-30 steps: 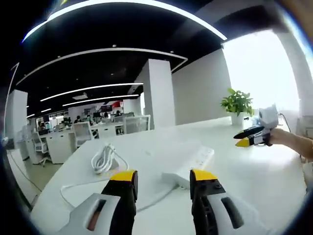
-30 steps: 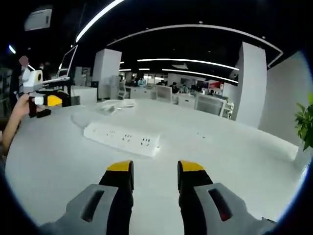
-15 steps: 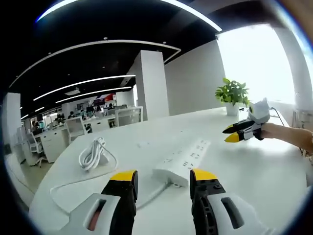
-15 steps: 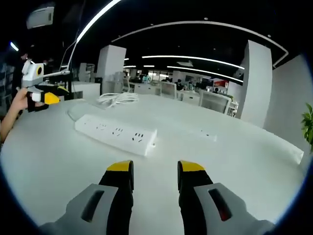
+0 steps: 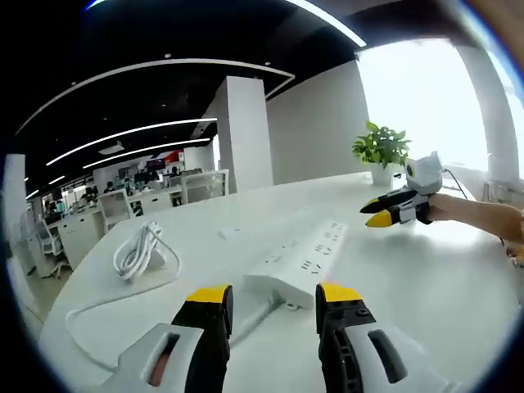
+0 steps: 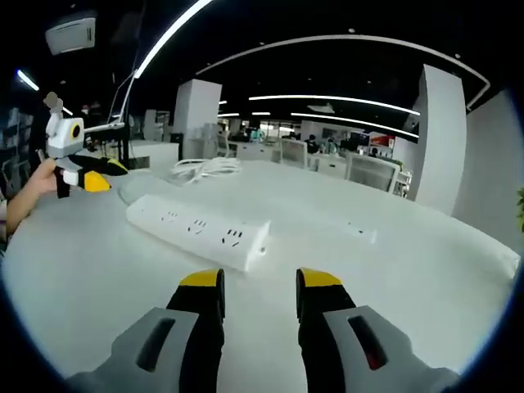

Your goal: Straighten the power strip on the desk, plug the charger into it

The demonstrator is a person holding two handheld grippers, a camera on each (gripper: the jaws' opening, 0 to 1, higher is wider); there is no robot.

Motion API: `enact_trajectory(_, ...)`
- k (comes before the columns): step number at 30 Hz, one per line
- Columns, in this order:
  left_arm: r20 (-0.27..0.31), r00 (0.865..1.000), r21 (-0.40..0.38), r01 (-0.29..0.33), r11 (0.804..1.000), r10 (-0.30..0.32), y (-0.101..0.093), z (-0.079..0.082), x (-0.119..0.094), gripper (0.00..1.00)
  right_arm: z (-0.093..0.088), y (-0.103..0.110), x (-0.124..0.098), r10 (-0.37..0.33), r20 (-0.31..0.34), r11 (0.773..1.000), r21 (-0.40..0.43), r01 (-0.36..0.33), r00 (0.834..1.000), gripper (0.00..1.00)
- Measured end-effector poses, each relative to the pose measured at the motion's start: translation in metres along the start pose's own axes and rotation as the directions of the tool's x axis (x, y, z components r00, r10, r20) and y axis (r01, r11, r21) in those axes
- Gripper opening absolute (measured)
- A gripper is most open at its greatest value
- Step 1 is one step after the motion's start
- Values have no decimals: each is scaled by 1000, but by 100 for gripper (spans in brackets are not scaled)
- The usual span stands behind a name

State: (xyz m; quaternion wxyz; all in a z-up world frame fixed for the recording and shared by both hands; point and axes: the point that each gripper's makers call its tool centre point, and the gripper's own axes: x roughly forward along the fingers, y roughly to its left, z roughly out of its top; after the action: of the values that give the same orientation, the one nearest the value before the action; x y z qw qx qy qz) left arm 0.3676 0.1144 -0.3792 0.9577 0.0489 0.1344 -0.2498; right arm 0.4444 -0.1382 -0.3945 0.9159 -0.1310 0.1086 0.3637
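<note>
**Power strip lies askew, both grippers empty and closing in**

Power strip [image 5: 299, 264], a long white bar with several sockets along its top, lies flat out on the open middle of the white surface [image 6: 393, 270], angled across both views rather than square to either edge. Its cord [image 5: 115, 299] leaves the near end in the left gripper view and loops toward a coiled white bundle [image 5: 139, 250] nearer the surface's far-left edge; whether that bundle includes the charger cannot be told. A small white piece [image 6: 358, 230] rests well apart from the strip, toward the far edge.

Left gripper [image 5: 268, 296] hovers just short of the strip's cord end, jaws spread and holding nothing. Right gripper [image 6: 258, 282] faces the strip's opposite end, jaws likewise spread and empty.

The step in hand appears to be the straightening. Done well, each gripper would take one end low on the strip's sides, then pivot it gently, leaving slack in the cord so the coil is not dragged.
</note>
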Motion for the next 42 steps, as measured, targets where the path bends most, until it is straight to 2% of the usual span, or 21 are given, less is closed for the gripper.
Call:
enact_trajectory(7, -6, 999, -1, 38, 999, -38, -7, -4, 7, 39, -1, -4, 7, 9, -5, 1000, 11, -9, 1000, 32)
enact_trajectory(18, -40, 996, -11, 78, 997, -78, -16, -9, 23, 38, 7, 1, 13, 48, 53, 997, 61, -51, 997, 30)
enact_trajectory(25, -68, 994, -27, 88, 996, -90, -23, -17, 30, 38, 3, 6, 21, 79, 43, 995, 52, -81, 996, 29)
enact_trajectory(28, -68, 993, -46, 90, 995, -93, -24, -20, 34, 38, 1, 7, 29, 91, 47, 992, 83, -94, 995, 29)
enact_trajectory(31, -62, 995, -37, 76, 996, -78, -22, -21, 37, 38, 0, 9, 33, 99, 44, 992, 80, -102, 994, 28)
enact_trajectory(36, -51, 993, -54, 105, 993, -108, -27, -24, 40, 38, 3, 14, 36, 124, 78, 987, 92, -131, 989, 28)
enact_trajectory(42, -49, 991, -52, 122, 991, -125, -32, -23, 41, 38, 2, 21, 39, 140, 72, 987, 68, -145, 987, 27)
